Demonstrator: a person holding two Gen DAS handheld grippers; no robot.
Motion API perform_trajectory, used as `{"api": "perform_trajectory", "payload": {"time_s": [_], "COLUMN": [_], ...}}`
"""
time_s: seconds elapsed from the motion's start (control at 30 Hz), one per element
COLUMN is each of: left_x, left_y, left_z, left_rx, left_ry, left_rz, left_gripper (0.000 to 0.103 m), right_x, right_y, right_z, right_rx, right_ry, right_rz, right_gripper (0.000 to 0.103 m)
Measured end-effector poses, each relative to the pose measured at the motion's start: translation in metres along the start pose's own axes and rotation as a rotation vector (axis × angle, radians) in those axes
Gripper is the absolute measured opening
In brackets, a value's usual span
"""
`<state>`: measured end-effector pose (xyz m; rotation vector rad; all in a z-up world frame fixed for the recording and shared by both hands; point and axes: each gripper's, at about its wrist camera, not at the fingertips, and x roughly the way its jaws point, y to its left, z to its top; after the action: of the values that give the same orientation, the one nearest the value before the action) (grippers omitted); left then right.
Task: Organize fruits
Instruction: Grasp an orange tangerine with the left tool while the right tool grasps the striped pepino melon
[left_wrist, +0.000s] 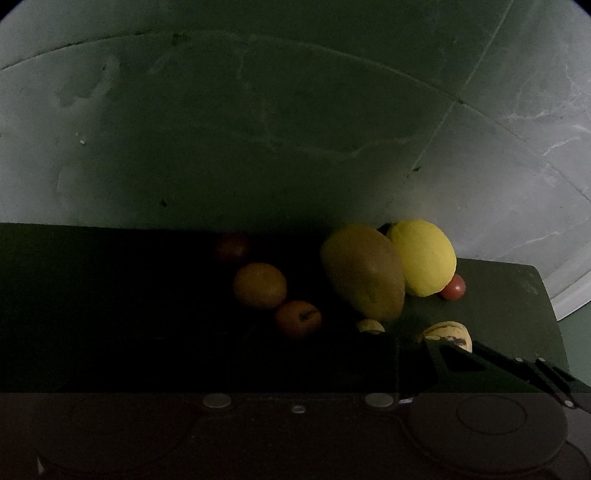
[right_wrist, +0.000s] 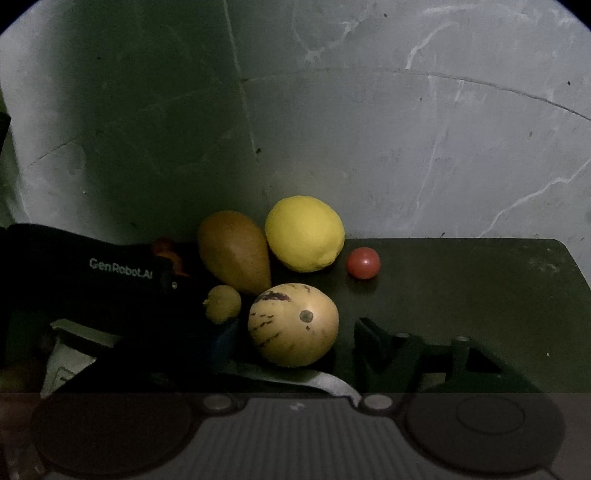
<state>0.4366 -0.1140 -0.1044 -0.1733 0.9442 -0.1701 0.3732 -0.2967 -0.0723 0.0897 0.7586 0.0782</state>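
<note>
Dark green matte surface (right_wrist: 461, 295) carries the fruit cluster against a pale marbled wall. In the right wrist view, a cream oval melon with purple streaks (right_wrist: 293, 325) sits nearest the camera, just ahead of the right gripper (right_wrist: 291, 369). One dark finger (right_wrist: 373, 343) stands to the melon's right and the other shows dimly on its left, so the jaws are spread wide and straddle the melon without clamping it. Behind the melon lie a brown-green pear-shaped fruit (right_wrist: 234, 253), a bright yellow round lemon (right_wrist: 304, 233) touching it, a small red round tomato (right_wrist: 363, 262) set apart to the right, and a small yellow-green fruit (right_wrist: 223, 303) just left of the melon.

In the left wrist view, two orange round citrus fruits (left_wrist: 260, 285) and (left_wrist: 298, 318) lie left of the pear-shaped fruit. The left gripper (right_wrist: 122, 273), a black body with white lettering, reaches in from the left; whether its jaws are open or closed cannot be told, as the frames are too dark there.

Step in hand, by judgement: grasp the melon. Centre the jaws on its widest part and close slowly, since the smooth rounded skin may slip forward. Keep clear of the small yellow-green fruit and lift straight up to avoid nudging the pear-shaped fruit
</note>
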Motion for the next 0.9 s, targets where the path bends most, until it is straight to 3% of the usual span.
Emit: {"api": "perform_trajectory", "payload": {"time_s": [0.1,0.2,0.9], "left_x": [0.002,0.002,-0.030], "left_y": [-0.001,-0.001,0.002], "left_z": [0.000,0.000,-0.017], "left_rx": [0.002,0.001,0.020], "left_ry": [0.002,0.000,-0.033], "left_rz": [0.005,0.004,-0.027], "left_gripper": [0.032,0.031,0.030], "right_x": [0.002,0.004,-0.031], "right_y": [-0.001,-0.001,0.012], "right_z": [0.000,0.000,-0.009], "right_rx": [0.004,0.008,0.003], "right_ry": [0.004,0.002,-0.071], "right_rz": [0.003,0.011,0.024], "right_gripper": [0.063,0.058,0.057]}}
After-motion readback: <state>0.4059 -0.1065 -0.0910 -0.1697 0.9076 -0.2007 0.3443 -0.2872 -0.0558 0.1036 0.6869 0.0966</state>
